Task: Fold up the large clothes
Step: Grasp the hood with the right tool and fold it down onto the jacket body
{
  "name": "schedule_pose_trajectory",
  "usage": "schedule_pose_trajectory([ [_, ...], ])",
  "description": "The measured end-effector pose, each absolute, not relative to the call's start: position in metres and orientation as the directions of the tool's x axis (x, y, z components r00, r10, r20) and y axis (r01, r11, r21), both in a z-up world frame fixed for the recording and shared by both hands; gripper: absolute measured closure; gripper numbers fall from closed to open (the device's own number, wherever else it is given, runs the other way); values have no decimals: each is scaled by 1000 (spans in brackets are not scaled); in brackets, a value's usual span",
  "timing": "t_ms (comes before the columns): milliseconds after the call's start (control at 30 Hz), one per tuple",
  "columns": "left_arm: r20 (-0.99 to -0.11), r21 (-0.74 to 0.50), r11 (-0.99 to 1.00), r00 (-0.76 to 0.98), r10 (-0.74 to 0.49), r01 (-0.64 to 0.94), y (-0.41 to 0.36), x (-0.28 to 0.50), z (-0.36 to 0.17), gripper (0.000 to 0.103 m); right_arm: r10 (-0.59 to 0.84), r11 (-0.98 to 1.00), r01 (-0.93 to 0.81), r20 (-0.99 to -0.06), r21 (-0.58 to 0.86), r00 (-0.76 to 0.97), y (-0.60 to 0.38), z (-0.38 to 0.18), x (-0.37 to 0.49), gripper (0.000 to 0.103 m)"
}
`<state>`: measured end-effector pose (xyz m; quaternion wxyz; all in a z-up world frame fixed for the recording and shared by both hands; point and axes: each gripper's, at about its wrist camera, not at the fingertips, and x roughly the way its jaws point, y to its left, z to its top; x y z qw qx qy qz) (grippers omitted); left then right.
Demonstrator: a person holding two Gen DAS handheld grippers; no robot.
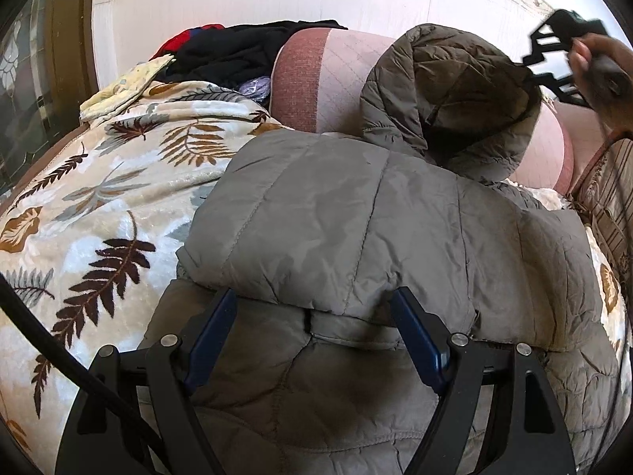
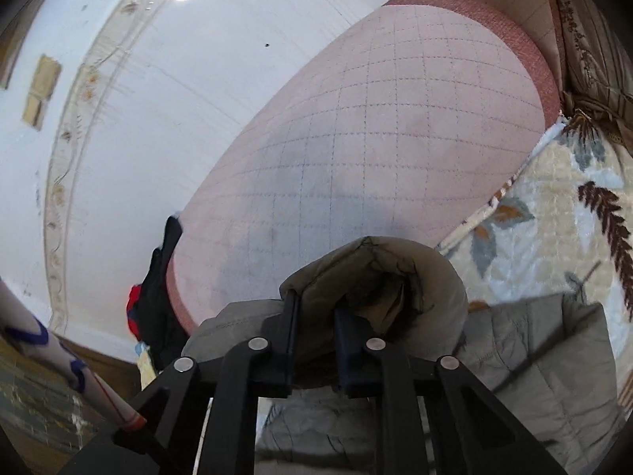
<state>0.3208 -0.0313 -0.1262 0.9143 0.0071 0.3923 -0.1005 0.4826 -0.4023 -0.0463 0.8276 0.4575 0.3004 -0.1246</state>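
Left wrist view is showing the grey padded jacket (image 1: 356, 213) lying on the leaf-print blanket (image 1: 91, 206) (hood (image 1: 447, 95) lifted), the left gripper (image 1: 316, 308) hovering spread over its folded hem. Right gripper (image 2: 316, 316) is pinching the hood's edge (image 2: 376, 273).

Both wrist views look steeply down, close over the grey jacket (image 1: 356, 217); its hood (image 2: 376, 277) shows in both.

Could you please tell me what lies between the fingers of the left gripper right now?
In the left wrist view, the left gripper has its fingers spread wide, and the folded edge of the grey padded jacket lies between them, with nothing pressing on it.
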Motion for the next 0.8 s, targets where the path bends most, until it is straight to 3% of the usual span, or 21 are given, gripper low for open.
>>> schedule_pose_trajectory([
  [433, -702, -92, 986, 693, -162, 137, -16, 325, -119, 23, 203, 650, 265, -499, 712, 843, -329, -41, 333, 92],
  [633, -642, -135, 980, 741, -196, 143, -6, 326, -102, 23, 176, 709, 272, -537, 651, 825, -289, -86, 266, 94],
  [800, -599, -199, 971, 768, -228, 133, -6, 339, -92, 23, 195, 710, 353, -652, 609, 733, -270, -172, 259, 96],
])
